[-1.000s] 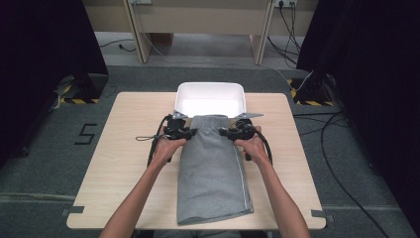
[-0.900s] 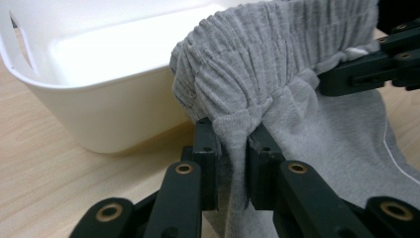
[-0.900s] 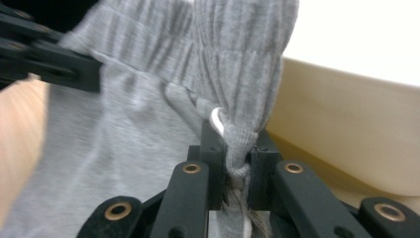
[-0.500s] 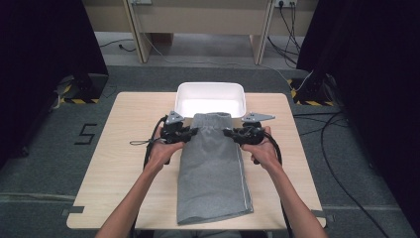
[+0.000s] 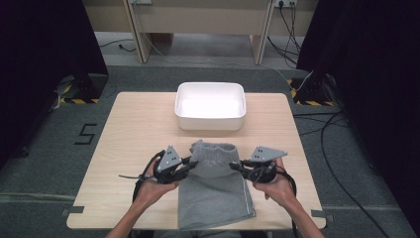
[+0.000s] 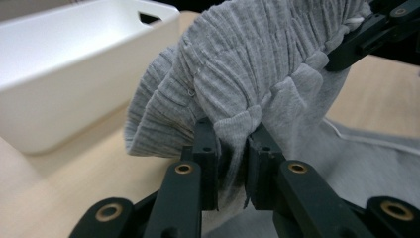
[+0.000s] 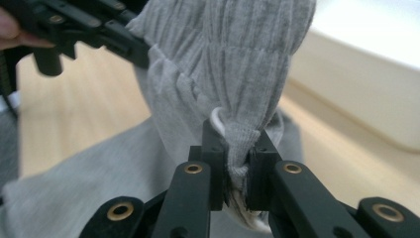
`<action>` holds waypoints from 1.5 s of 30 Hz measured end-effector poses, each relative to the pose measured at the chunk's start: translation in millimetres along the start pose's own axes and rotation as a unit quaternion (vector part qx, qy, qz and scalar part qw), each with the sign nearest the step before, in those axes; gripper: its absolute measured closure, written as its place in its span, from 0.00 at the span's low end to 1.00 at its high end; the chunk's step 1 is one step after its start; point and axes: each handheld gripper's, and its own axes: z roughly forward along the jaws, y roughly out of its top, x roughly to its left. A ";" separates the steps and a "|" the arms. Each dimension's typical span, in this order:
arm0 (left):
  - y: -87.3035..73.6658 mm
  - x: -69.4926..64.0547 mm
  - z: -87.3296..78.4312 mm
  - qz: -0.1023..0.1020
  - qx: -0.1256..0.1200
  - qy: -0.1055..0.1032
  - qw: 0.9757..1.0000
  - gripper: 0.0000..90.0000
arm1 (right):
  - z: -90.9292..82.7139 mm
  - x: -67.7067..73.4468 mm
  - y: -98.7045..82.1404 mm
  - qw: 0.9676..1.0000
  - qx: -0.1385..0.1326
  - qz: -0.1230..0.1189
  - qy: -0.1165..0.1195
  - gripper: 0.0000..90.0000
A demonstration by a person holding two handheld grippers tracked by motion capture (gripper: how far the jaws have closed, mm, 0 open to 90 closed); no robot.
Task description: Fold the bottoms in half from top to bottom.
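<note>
A pair of grey knitted-cotton shorts with a ribbed elastic waistband [image 5: 215, 186] lies lengthwise on the pale wooden bench [image 5: 129, 134], its leg end reaching the near edge of the bench and its waistband end raised off the surface. The left gripper [image 5: 190, 166] clamps the left side of the waistband: in the left gripper view the two black jaws are closed on a bunched fold of the ribbed cloth [image 6: 233, 134], the fabric pinched tight between the pads. The right gripper [image 5: 236, 167] clamps the opposite side: in the right gripper view its jaws are closed on a gathered fold of waistband [image 7: 237, 144], with a bit of white drawcord [image 7: 216, 119] showing just above the pinch. Between the two grips the waistband arches up and folds over toward the person, while the lower part of the shorts rests flat on the bench. A white rectangular plastic tub [image 5: 210, 105] stands on the far half of the bench, just beyond the lifted waistband and apart from it. Each gripper is held in one of the person's hands, left hand [image 5: 153, 186] and right hand [image 5: 277, 187], forearms coming in from the near edge. Black cables trail from both grippers across the bench.
</note>
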 end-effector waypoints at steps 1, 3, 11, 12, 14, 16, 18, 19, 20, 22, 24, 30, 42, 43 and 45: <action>-5.5 -4.6 -1.1 0.005 0.006 -0.005 1.000 0.86 | -0.5 5.8 -5.0 1.000 0.007 -0.006 0.001 0.91; -18.0 -13.7 -3.2 0.006 0.014 -0.017 1.000 0.85 | -1.1 15.7 -15.7 0.999 0.027 -0.018 0.000 0.91; -63.3 -39.6 -4.0 -0.006 0.061 -0.049 0.997 0.83 | 1.2 35.5 -56.3 0.997 0.070 0.003 0.015 0.82; -67.9 -41.6 -3.9 -0.007 0.066 -0.052 0.996 0.82 | 1.9 37.2 -59.5 0.997 0.077 -0.002 0.015 0.81; -74.9 -44.3 -4.2 -0.010 0.073 -0.053 0.996 0.81 | 1.8 41.4 -64.6 0.996 0.091 -0.005 0.014 0.80; -79.1 -45.6 -4.1 -0.014 0.081 -0.054 0.995 0.80 | 1.7 43.4 -67.4 0.995 0.100 -0.003 0.015 0.78; -82.0 -46.5 -2.6 -0.015 0.083 -0.052 0.995 0.80 | 2.2 45.5 -70.4 0.994 0.106 -0.004 0.014 0.76; -82.5 -46.9 -1.7 -0.017 0.087 -0.051 0.995 0.80 | 2.9 46.6 -71.7 0.994 0.111 -0.007 0.011 0.76; -82.1 -46.9 -1.3 -0.018 0.086 -0.049 0.995 0.80 | 3.6 47.3 -72.7 0.993 0.117 -0.011 0.009 0.76; -80.8 -45.2 0.9 -0.024 0.091 -0.050 0.994 0.80 | 5.8 47.5 -73.3 0.992 0.126 -0.015 0.003 0.76; -77.5 -41.3 3.6 -0.031 0.098 -0.044 0.994 0.81 | 9.4 44.4 -72.3 0.991 0.130 -0.017 0.000 0.76; -67.7 -17.4 22.6 -0.048 0.101 -0.018 0.994 0.81 | 26.1 22.9 -63.7 0.991 0.132 -0.012 -0.019 0.77; -53.6 -0.4 9.1 -0.086 0.062 -0.020 0.994 0.63 | -8.5 -0.5 -25.8 0.999 0.043 0.030 -0.001 0.57; -51.3 0.2 6.1 -0.086 0.058 -0.020 0.994 0.61 | -13.4 -2.1 -21.6 0.999 0.028 0.034 -0.001 0.57; -47.0 2.8 1.0 -0.090 0.047 -0.016 0.995 0.59 | -18.3 -7.4 -13.2 0.999 0.018 0.038 -0.016 0.57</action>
